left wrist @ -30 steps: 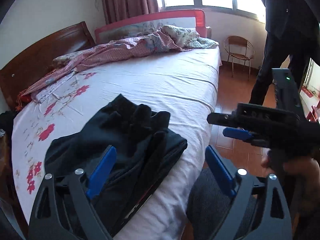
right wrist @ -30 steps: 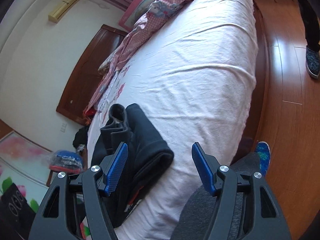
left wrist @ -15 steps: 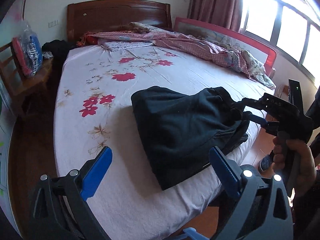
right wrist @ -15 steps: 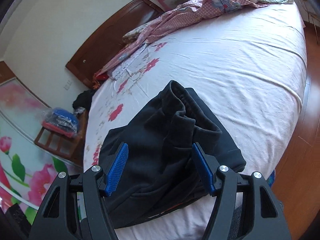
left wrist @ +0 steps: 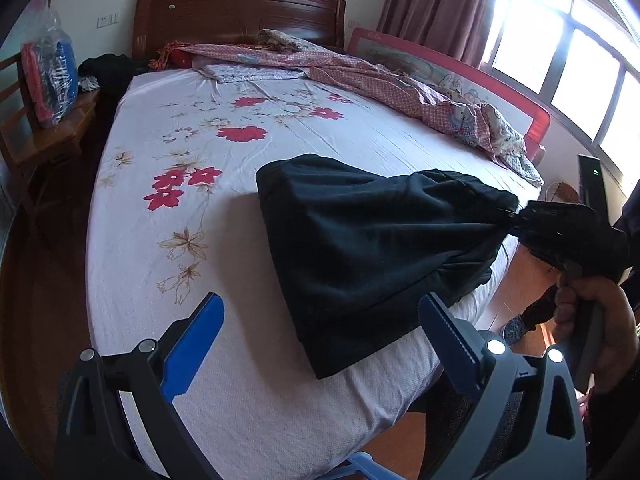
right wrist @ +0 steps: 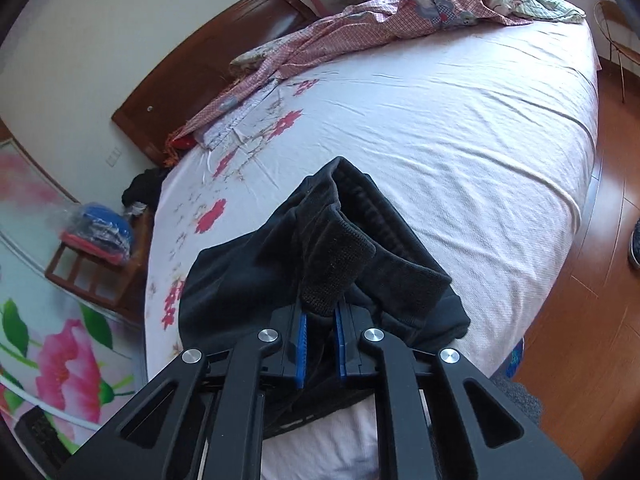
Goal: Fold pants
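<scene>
Black pants (left wrist: 360,248) lie bunched near the bed's near edge, on a white sheet with red flowers (left wrist: 240,132). My right gripper (right wrist: 321,330) is shut on a ribbed cuff or waistband of the pants (right wrist: 332,268). In the left wrist view it (left wrist: 516,216) pulls the cloth taut to the right, off the bed's edge. My left gripper (left wrist: 320,340) is open and empty, held above the bed just in front of the pants' lower corner.
A pink checked quilt (left wrist: 380,76) lies bunched along the far side by a red bed rail (left wrist: 460,72). A wooden headboard (left wrist: 240,12) stands at the back. A wooden chair with a bagged bundle (left wrist: 48,76) stands left. Wood floor (right wrist: 600,280) lies right.
My right gripper has closed on the pants' band and pulled it taut. My left gripper has stayed open and moved back, so more of the bed shows.
</scene>
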